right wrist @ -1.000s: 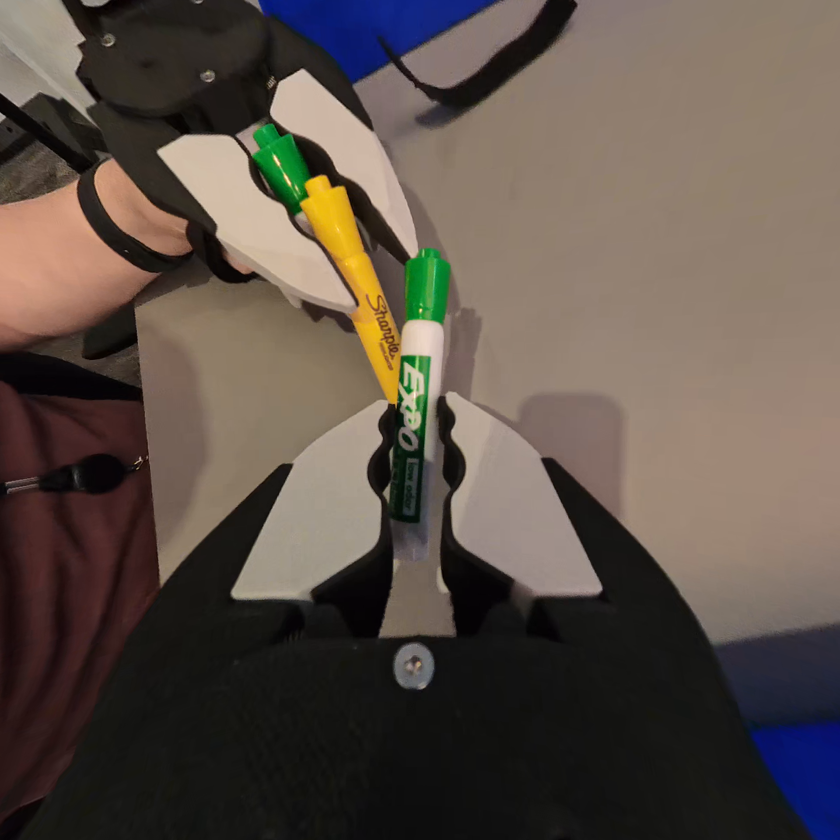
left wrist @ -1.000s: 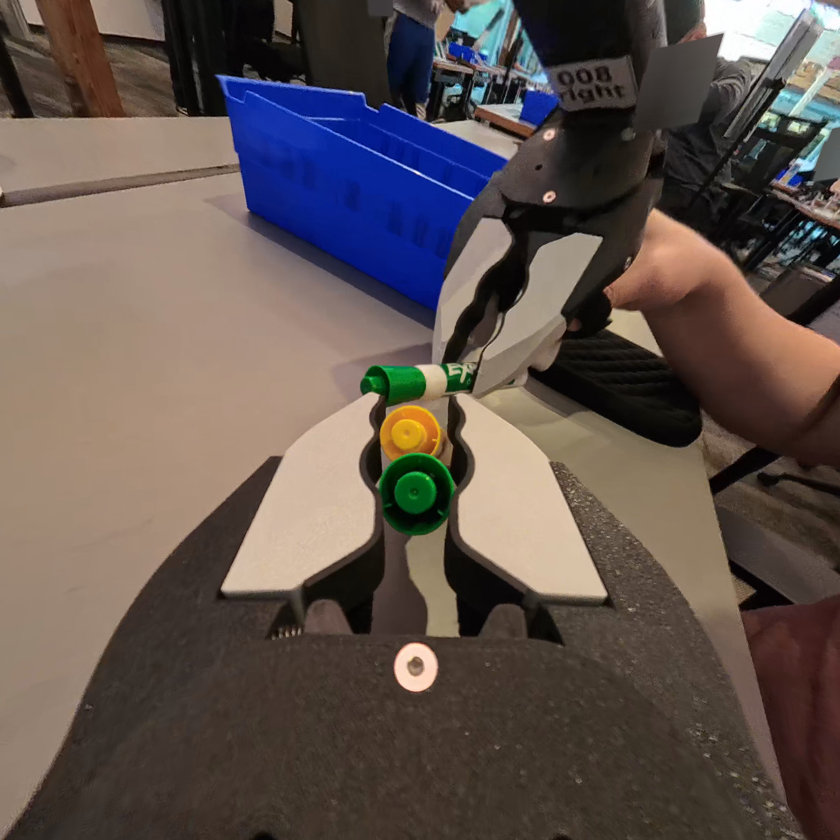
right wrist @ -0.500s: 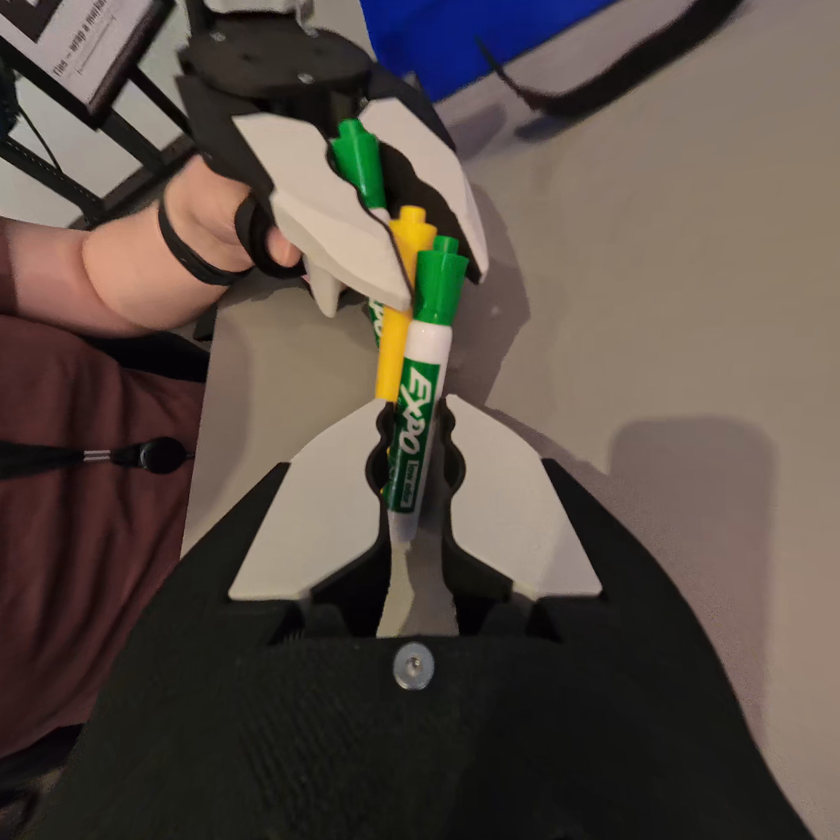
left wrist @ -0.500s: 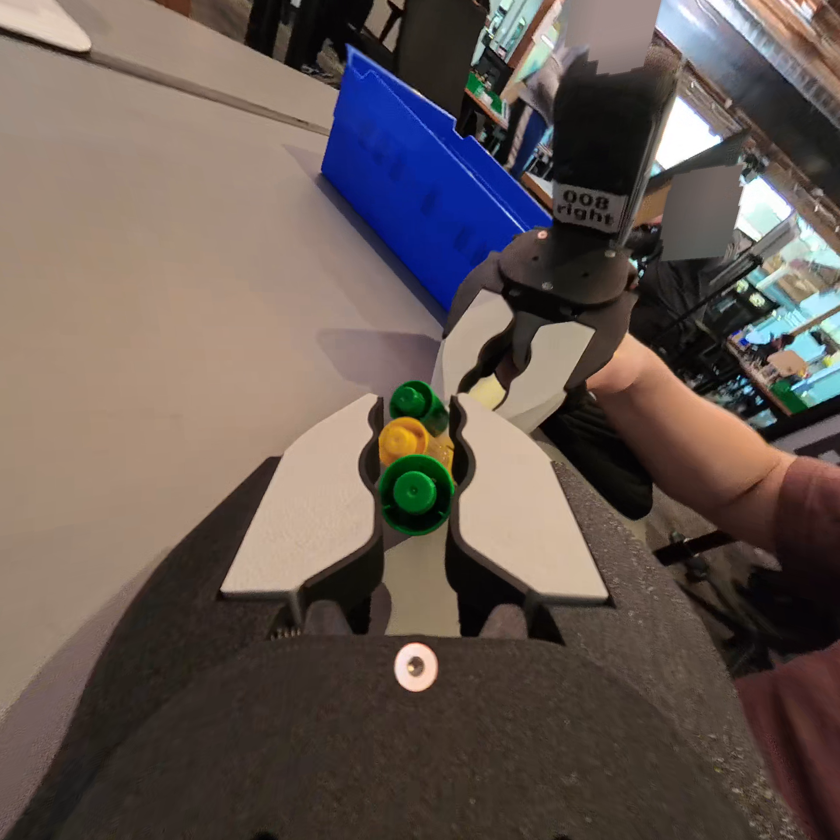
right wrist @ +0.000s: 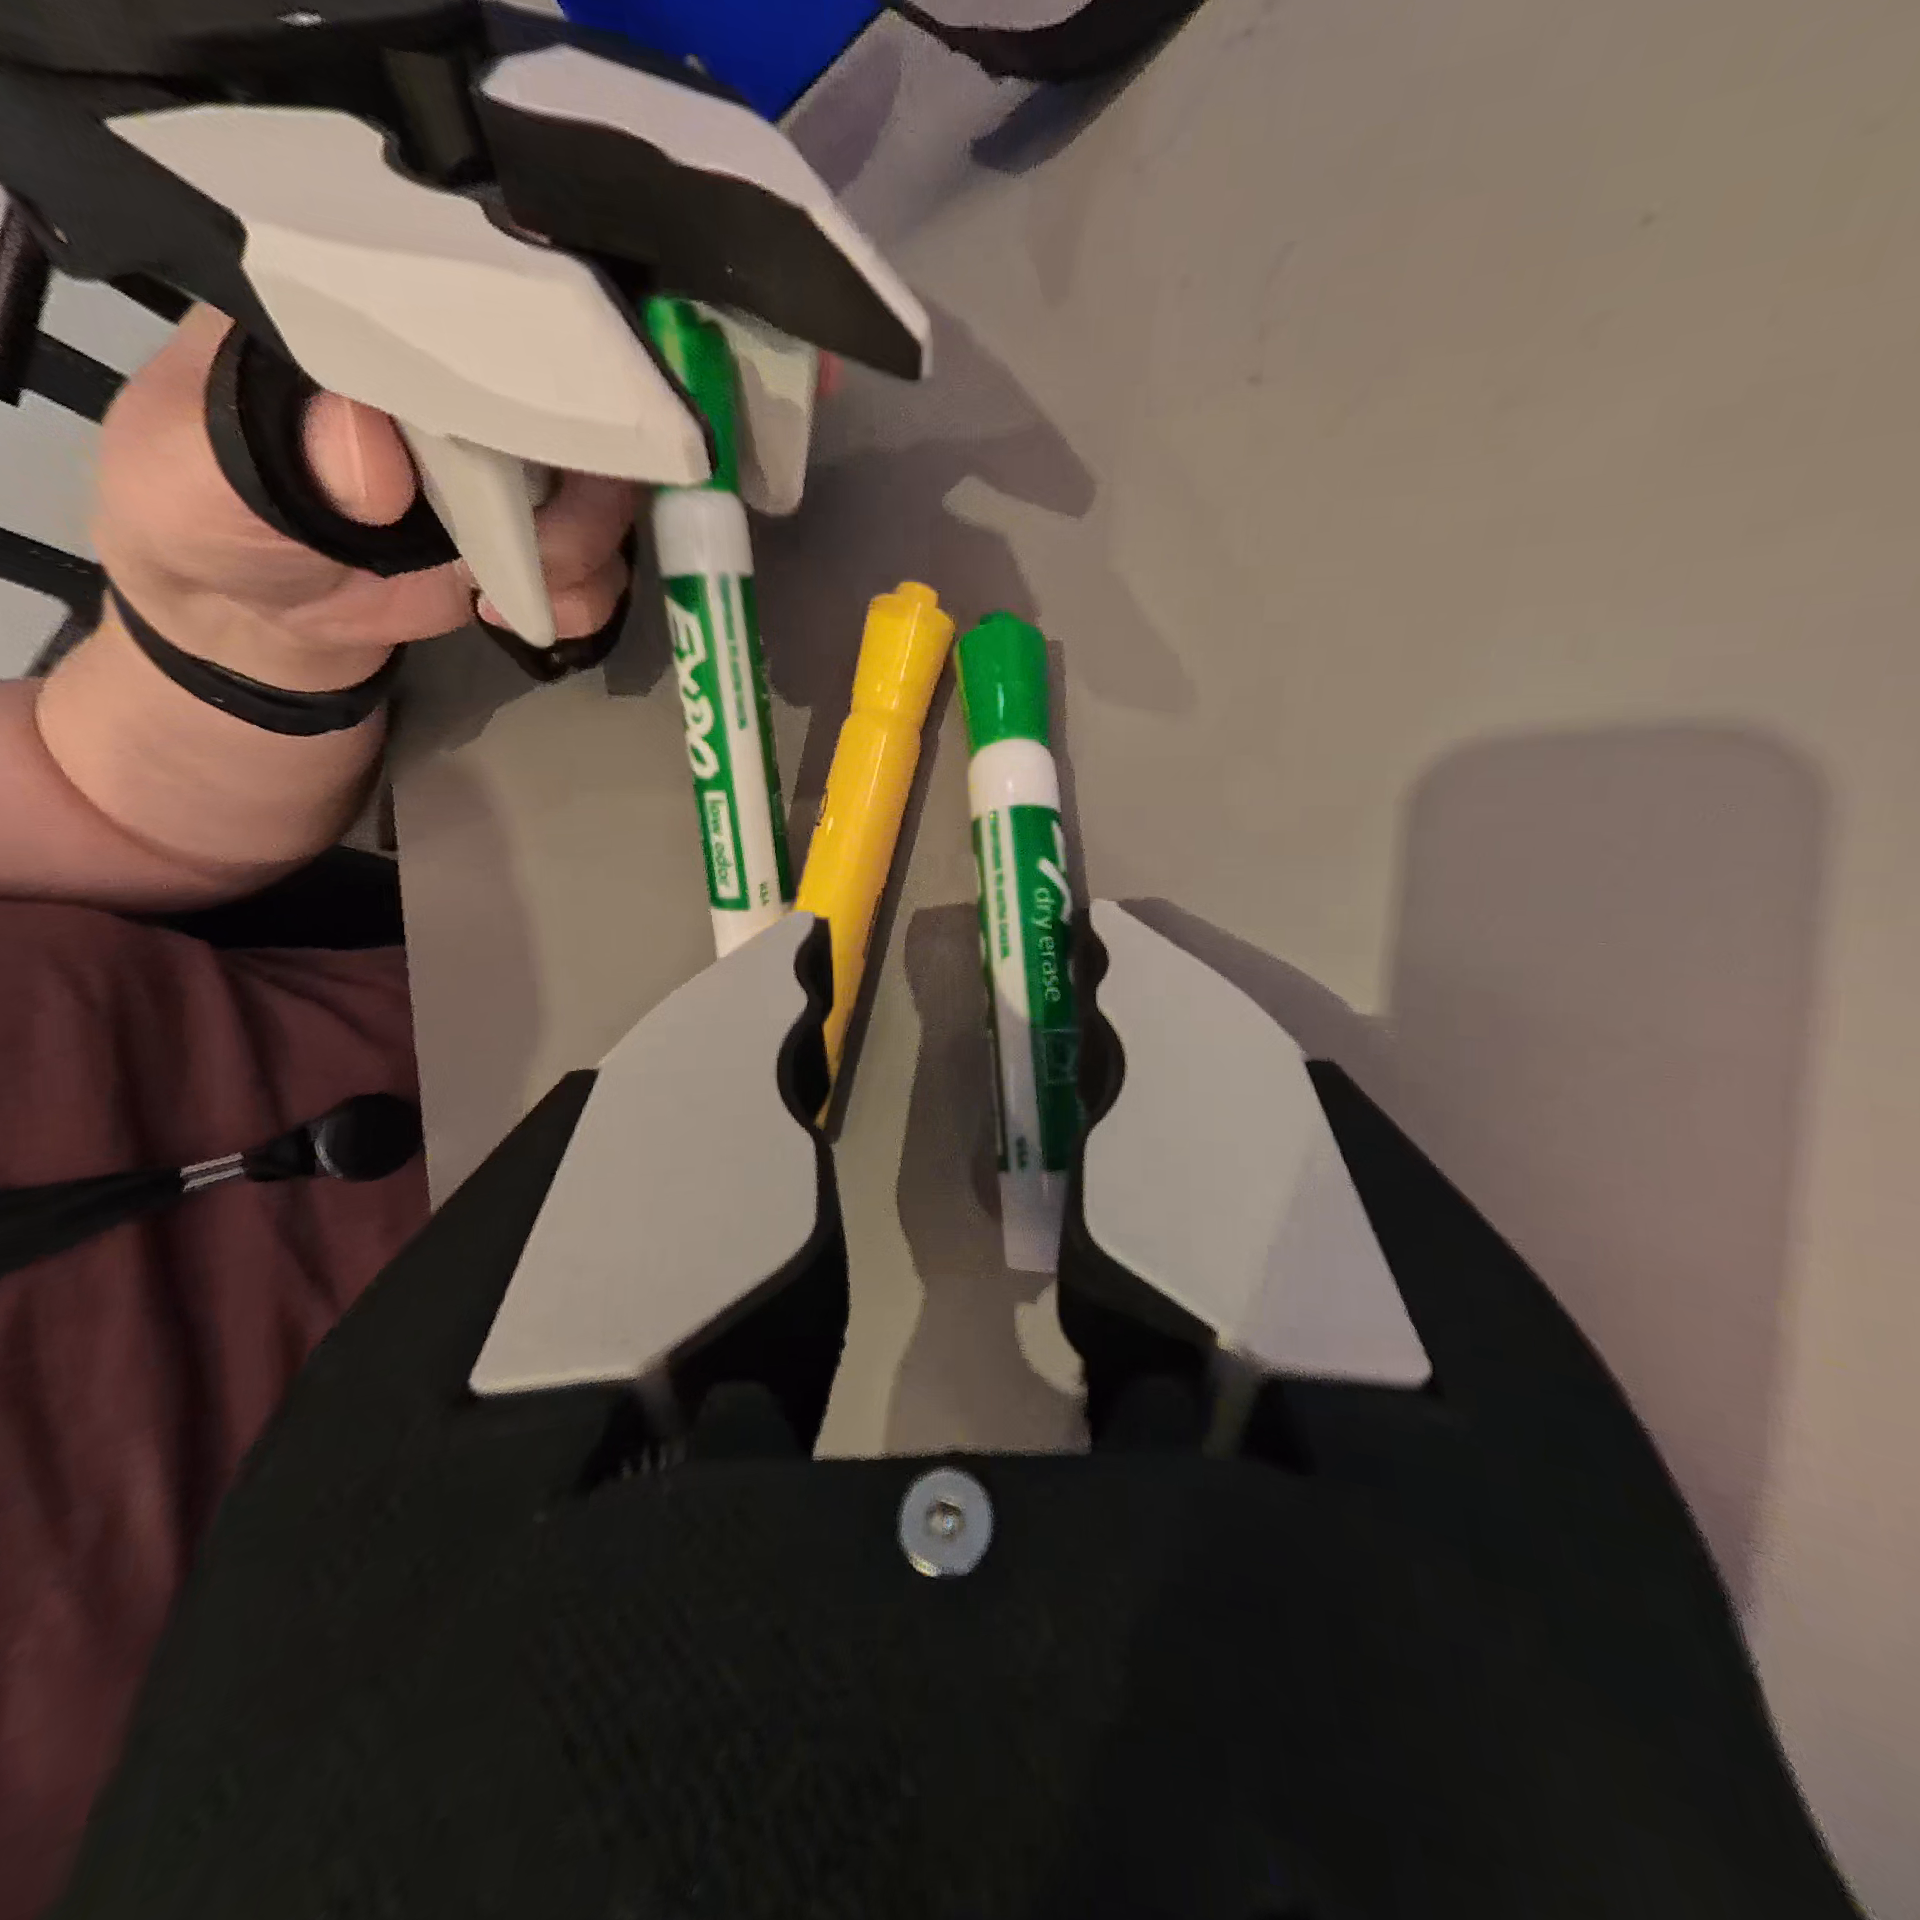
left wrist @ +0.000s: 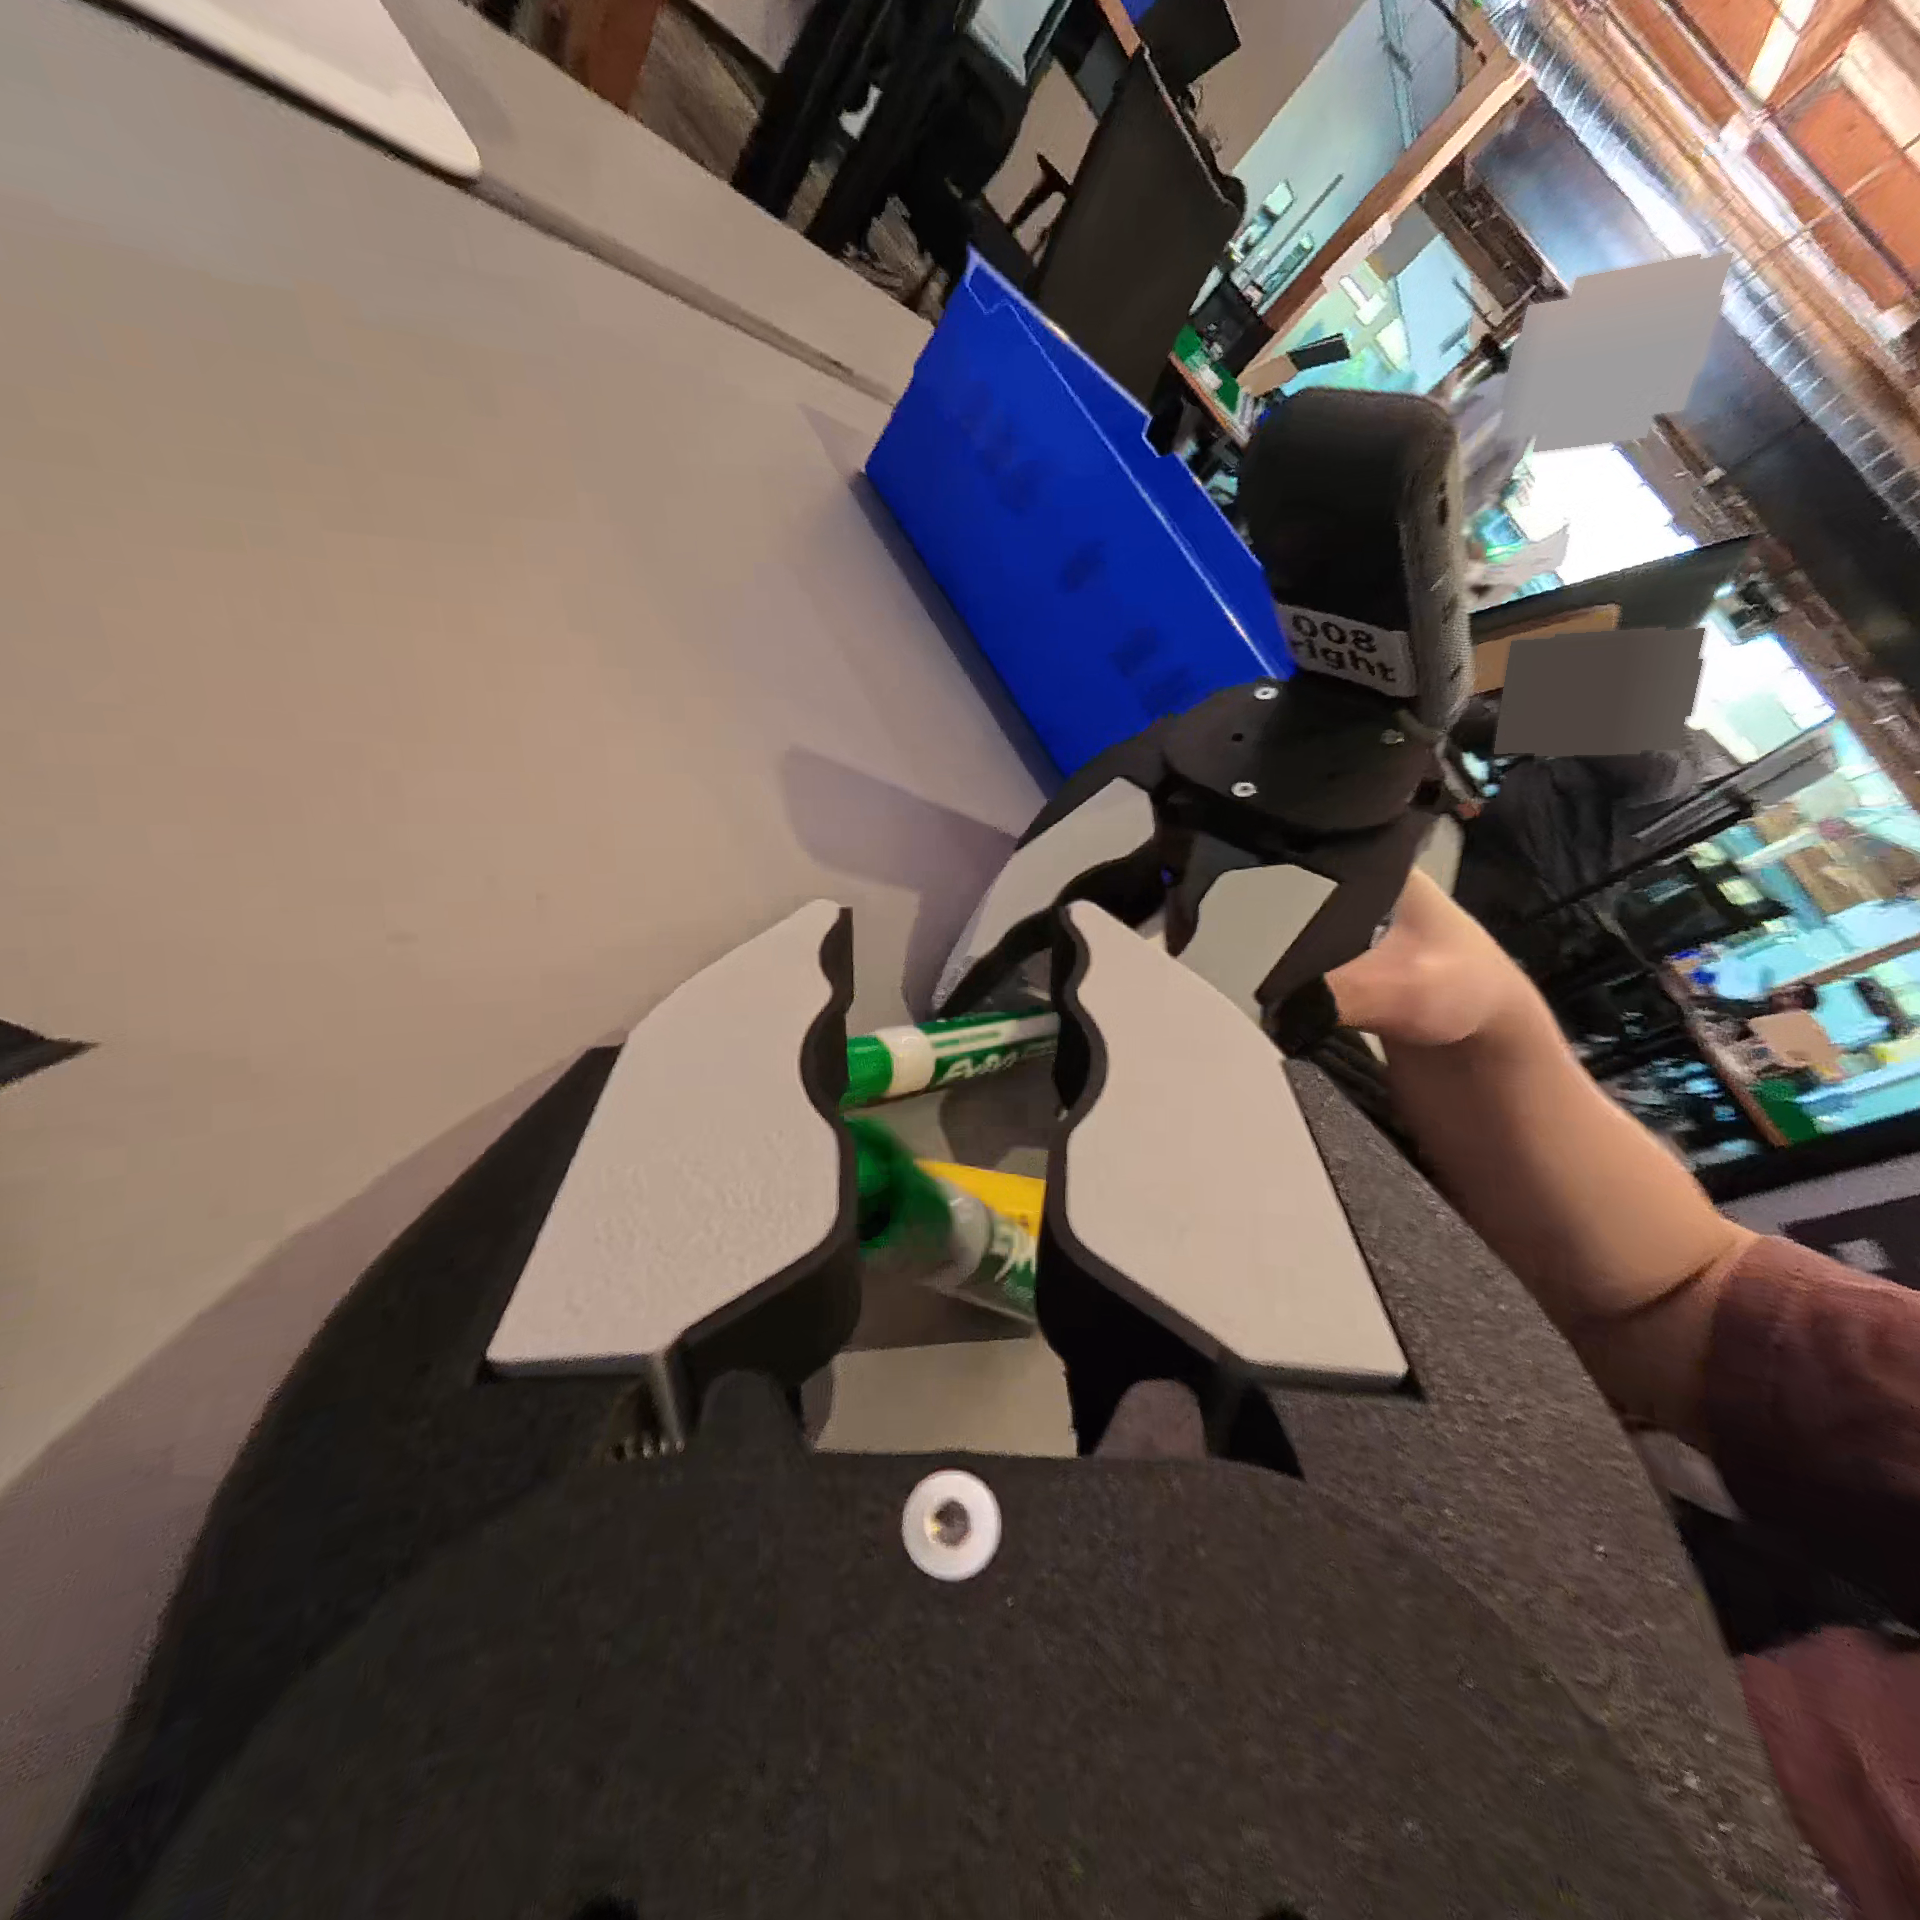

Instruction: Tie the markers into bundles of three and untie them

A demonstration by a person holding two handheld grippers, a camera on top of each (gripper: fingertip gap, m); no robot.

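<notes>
Three markers are loose on the grey table [right wrist: 1455, 416]. In the right wrist view a yellow marker [right wrist: 883, 769] and a green marker [right wrist: 1013, 883] lie between the spread fingers of my right gripper [right wrist: 951, 920], which is open and grips nothing. A second green marker [right wrist: 717, 727] lies to their left, its cap end between the parted fingers of my left gripper [right wrist: 805, 405]. In the left wrist view my left gripper [left wrist: 951, 925] is open, with a green marker [left wrist: 935, 1049], a blurred green marker [left wrist: 935, 1231] and the yellow marker [left wrist: 992, 1190] below it. My right gripper [left wrist: 1164, 925] stands open just beyond.
A blue bin [left wrist: 1060, 582] stands on the table behind the right gripper. A black strap [right wrist: 1039, 42] lies near the bin. The table's near edge and the person's dark red sleeve [right wrist: 156, 1091] are at the left of the right wrist view. About 8 cm separates my left fingertips from my right.
Both grippers have opened. The left let go of the green and yellow markers, the right let go of its green marker. All three now lie spread on the table.
</notes>
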